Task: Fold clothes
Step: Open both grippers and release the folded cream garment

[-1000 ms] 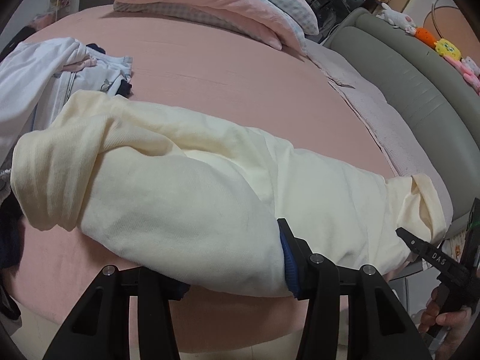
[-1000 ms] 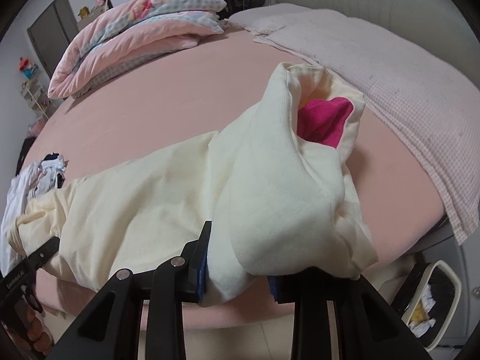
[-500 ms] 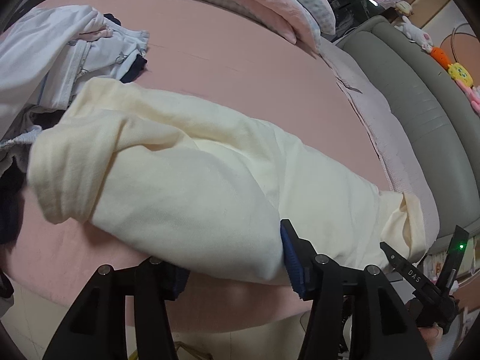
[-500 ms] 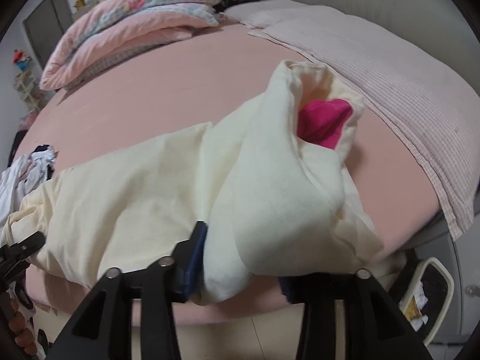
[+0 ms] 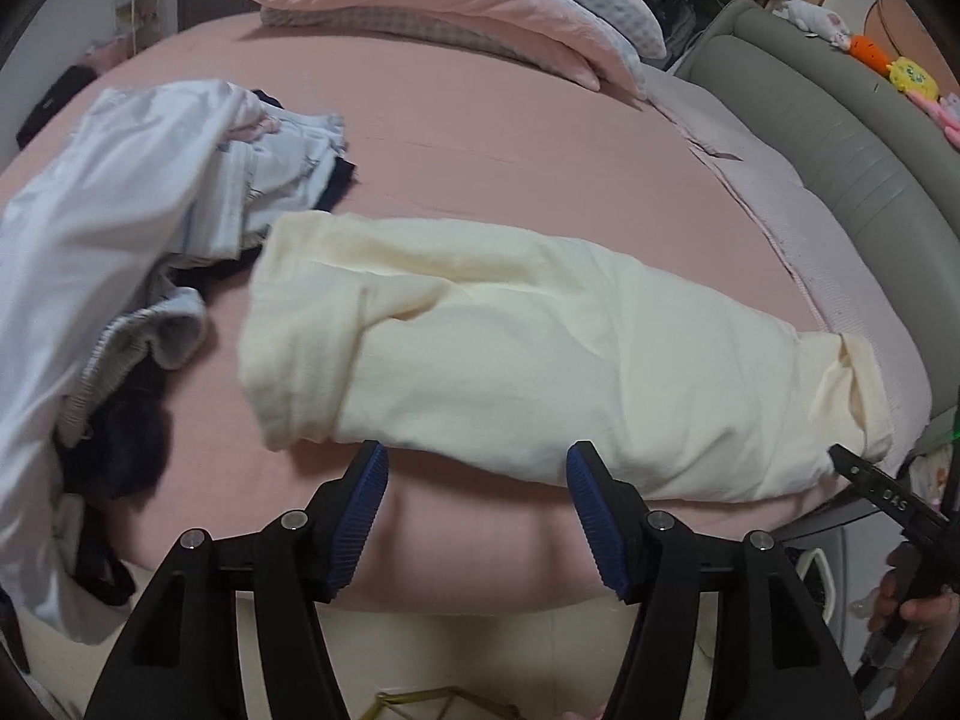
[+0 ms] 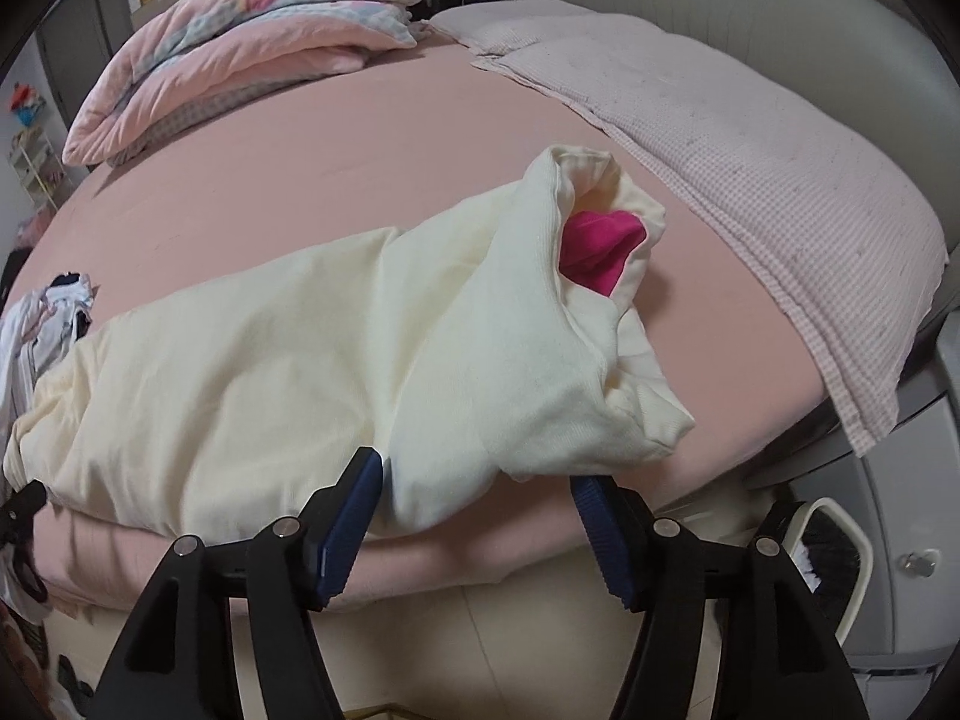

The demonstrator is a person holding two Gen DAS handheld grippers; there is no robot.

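Both hand-held grippers, the left [image 5: 474, 483] and the right [image 6: 477, 489], have let go and now gape wide, empty, just short of our cream garment [image 5: 540, 354] lying long across the bed [image 5: 480, 120]; soft, light, floppy, best pinched at hems or corners.

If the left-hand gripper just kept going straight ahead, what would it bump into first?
Most likely the cream garment lying on the pink bed: its near edge sits just ahead of the open left gripper.
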